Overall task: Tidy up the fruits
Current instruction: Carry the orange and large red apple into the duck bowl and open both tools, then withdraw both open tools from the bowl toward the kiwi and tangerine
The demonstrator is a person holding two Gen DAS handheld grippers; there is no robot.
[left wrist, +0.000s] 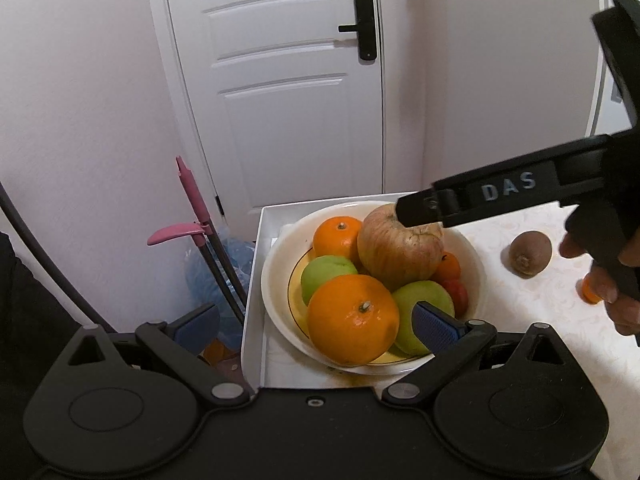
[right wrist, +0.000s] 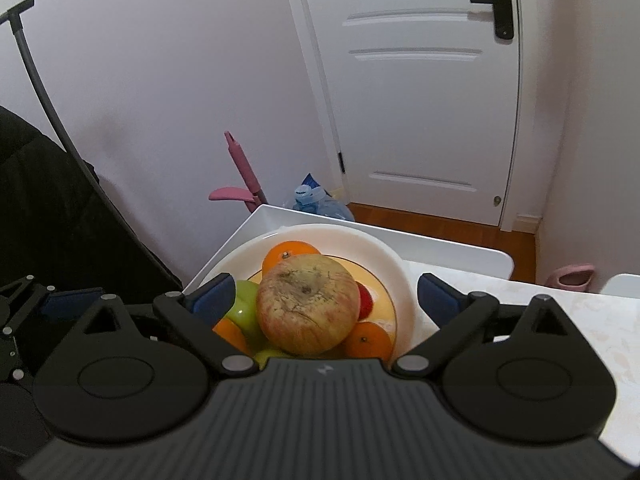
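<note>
Your right gripper stands wide open, its blue pads clear on either side of the apple, touching nothing. Your left gripper is open too, hanging at the near rim of the bowl with nothing between its pads.

The apple sits on top of the pile in the bowl, which rests in a white tray at the table's left end. It looks heavy, hard and smooth, so it may roll if nudged; it rests on round fruit that can shift under it. Take it across its widest part, pads on opposite flanks, not on the puckered top. The oranges are softer skinned and should grip better. The green fruit looks glossy, probably slippery.

A kiwi lies on the table to the right of the bowl, small and likely soft; squeeze gently.

Hard to read: a small orange thing near your hand at the right is mostly hidden. The red fruit is half buried under the apple. The bowl's near rim is cut off by your left gripper's body.
</note>
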